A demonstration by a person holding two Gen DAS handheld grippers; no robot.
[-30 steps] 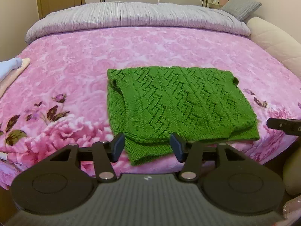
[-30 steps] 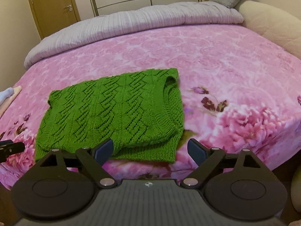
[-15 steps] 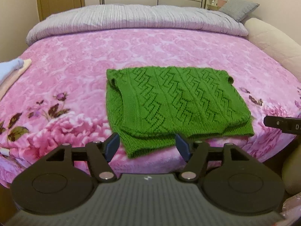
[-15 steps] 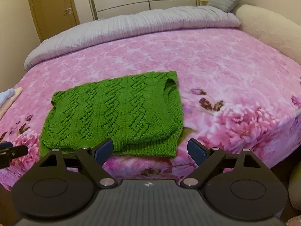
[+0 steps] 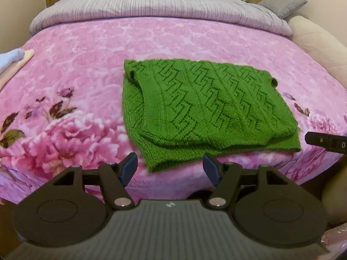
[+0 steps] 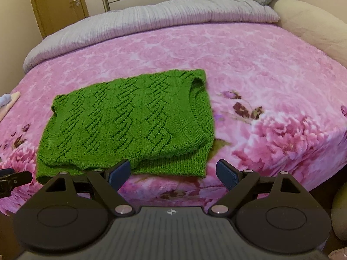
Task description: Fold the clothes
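One green cable-knit sweater (image 5: 208, 110) lies folded near the front edge of the pink floral blanket (image 5: 86, 54), lower layer sticking out beyond the upper. Left gripper (image 5: 170, 165) and right gripper (image 6: 173, 172) hover just short of its near hem, both spread wide, holding nothing. Risk: pinching only the top layer would drag the fold apart; thick knit may slip. Pale folded cloths (image 5: 13, 60) sit well apart at left; grey duvet (image 5: 151, 4) beyond. Nothing blocks the approach.
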